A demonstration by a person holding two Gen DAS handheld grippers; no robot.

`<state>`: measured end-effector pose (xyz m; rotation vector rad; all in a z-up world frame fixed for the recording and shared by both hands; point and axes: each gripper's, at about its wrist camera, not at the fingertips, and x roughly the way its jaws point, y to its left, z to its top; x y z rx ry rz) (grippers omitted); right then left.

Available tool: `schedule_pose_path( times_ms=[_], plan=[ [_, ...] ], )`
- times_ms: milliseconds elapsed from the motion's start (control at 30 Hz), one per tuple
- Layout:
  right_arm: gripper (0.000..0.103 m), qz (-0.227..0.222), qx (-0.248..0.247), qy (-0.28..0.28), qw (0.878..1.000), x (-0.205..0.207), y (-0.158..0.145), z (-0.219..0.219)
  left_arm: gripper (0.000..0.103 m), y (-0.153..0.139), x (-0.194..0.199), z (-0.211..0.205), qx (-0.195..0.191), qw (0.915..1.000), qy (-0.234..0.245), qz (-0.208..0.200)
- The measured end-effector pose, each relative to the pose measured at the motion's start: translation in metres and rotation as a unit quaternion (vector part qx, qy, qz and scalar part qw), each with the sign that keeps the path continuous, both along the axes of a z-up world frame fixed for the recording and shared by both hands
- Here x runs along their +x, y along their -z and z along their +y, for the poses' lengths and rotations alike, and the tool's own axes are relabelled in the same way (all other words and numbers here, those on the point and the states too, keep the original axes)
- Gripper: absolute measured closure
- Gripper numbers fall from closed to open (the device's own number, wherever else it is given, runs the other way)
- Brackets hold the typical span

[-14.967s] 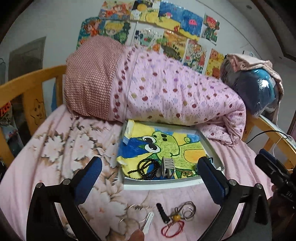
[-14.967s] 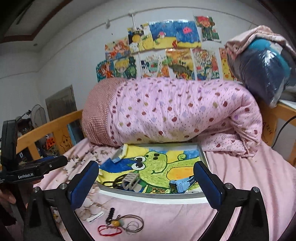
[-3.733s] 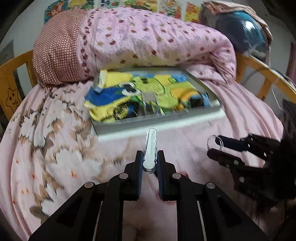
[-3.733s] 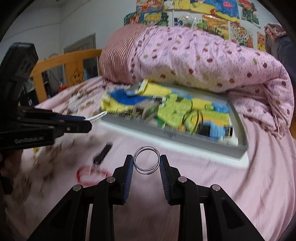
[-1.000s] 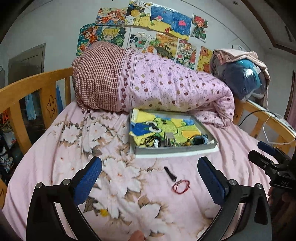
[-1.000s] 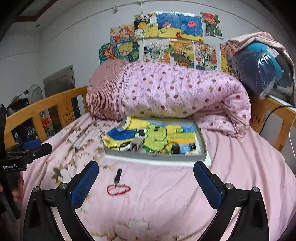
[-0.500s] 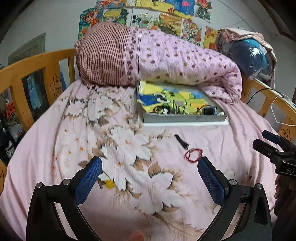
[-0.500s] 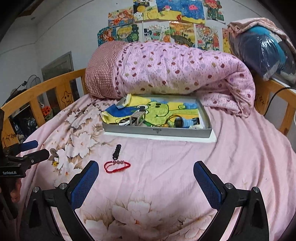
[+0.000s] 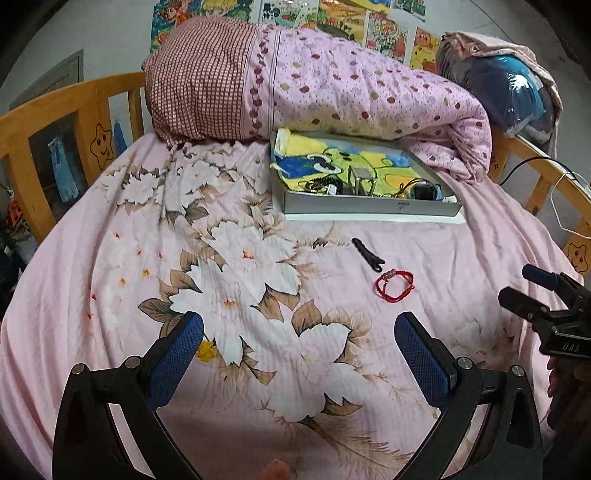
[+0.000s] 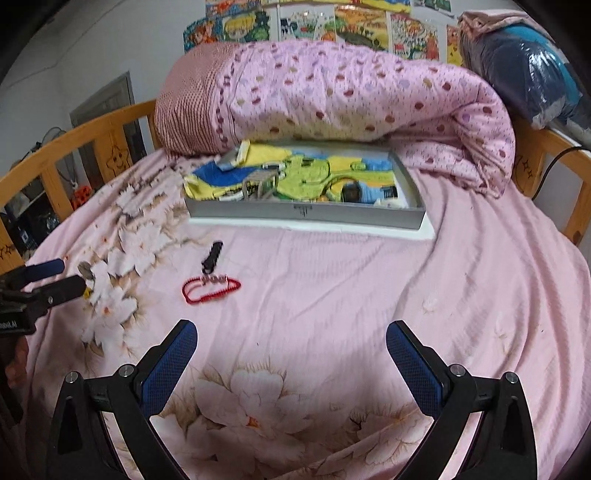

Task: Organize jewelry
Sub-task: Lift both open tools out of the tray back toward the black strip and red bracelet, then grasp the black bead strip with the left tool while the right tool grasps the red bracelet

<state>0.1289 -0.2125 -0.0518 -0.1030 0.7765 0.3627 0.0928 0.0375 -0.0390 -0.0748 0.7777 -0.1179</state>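
Nearest to us, our left claw [image 9: 299, 347] hangs spread wide over the pink bedsheet printed with large white and brown flowers [image 9: 229, 266], its blue-padded fingers [image 9: 177, 358] well apart and nothing between them. Our right claw [image 10: 291, 350] is equally wide and empty, held above a plainer pink stretch of the same bed. Each claw also shows at the edge of the other's view: the right one at the right of the left wrist view, the left one at the left of the right wrist view, both raised off the sheet.

Further out, a thin red cord bracelet with a few small beads [image 9: 394, 282] lies flat on the sheet, between our claws and the tray. Just beyond it, close by though we cannot tell whether they touch, lies a small black hair clip [image 9: 367, 254], pointing roughly toward the tray.

Beyond those two pieces sits a shallow grey rectangular tray [image 9: 369, 206] on a white base, lined with a yellow, green and blue cartoon-printed cloth [image 9: 332, 162]. Several small items rest along its near side: a dark beaded strand [image 9: 321, 184], a small grey metal piece standing upright [image 9: 360, 177], and a dark and blue object [image 9: 424, 191] toward the right corner; they are too small to name more exactly.

Behind the tray, touching its far edge, lies a rolled pink quilt with coloured dots and a red-checked end [image 9: 332, 85]. The wooden bed rail [image 9: 74, 110] curves round the sides, a dark blue plastic-wrapped bundle [image 9: 509, 92] sits at the far right, and bright children's pictures [image 10: 314, 26] cover the wall.
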Motion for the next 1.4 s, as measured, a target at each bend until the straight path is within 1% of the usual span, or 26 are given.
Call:
schedule_pose_path(
  times_ms=[267,433,533,700,900,1033,1100,1167,1233,1267,1400],
  plan=[
    [0.0,0.033,-0.007,-0.024,0.999,0.019,0.018,0.01,0.002,0.015,0.018,0.006,-0.006,0.9992,-0.017,0.036],
    [0.0,0.049,-0.009,-0.053,0.997,0.027,0.031,0.025,0.002,0.02,0.031,0.01,-0.011,0.9986,-0.022,0.046],
    [0.0,0.054,-0.012,-0.067,0.996,0.033,0.037,0.035,0.002,0.023,0.041,0.012,-0.013,0.9981,-0.029,0.052],
    [0.0,0.058,-0.011,-0.082,0.995,0.05,0.045,0.051,0.002,0.027,0.058,0.018,-0.03,0.9965,-0.043,0.065],
    [0.0,0.055,0.003,-0.072,0.996,0.068,0.046,0.052,0.002,0.034,0.072,0.022,-0.032,0.9952,-0.053,0.077],
    [0.0,0.07,0.008,-0.053,0.996,0.081,0.052,0.048,0.002,0.039,0.077,0.021,-0.036,0.9947,-0.05,0.083],
    [0.0,0.07,0.001,-0.048,0.996,0.084,0.052,0.048,0.002,0.04,0.08,0.019,-0.038,0.9947,-0.046,0.084],
    [0.0,0.07,-0.019,-0.048,0.996,0.086,0.054,0.05,0.002,0.041,0.084,0.016,-0.038,0.9948,-0.042,0.085],
    [0.0,0.068,-0.058,-0.052,0.995,0.087,0.058,0.055,0.002,0.042,0.087,0.013,-0.04,0.9948,-0.036,0.086],
    [0.0,0.066,-0.069,-0.055,0.994,0.087,0.06,0.057,0.002,0.042,0.089,0.011,-0.042,0.9949,-0.033,0.086],
    [0.0,0.061,-0.081,-0.053,0.993,0.089,0.061,0.052,0.002,0.042,0.096,0.003,-0.045,0.9953,-0.02,0.083]
  ],
)
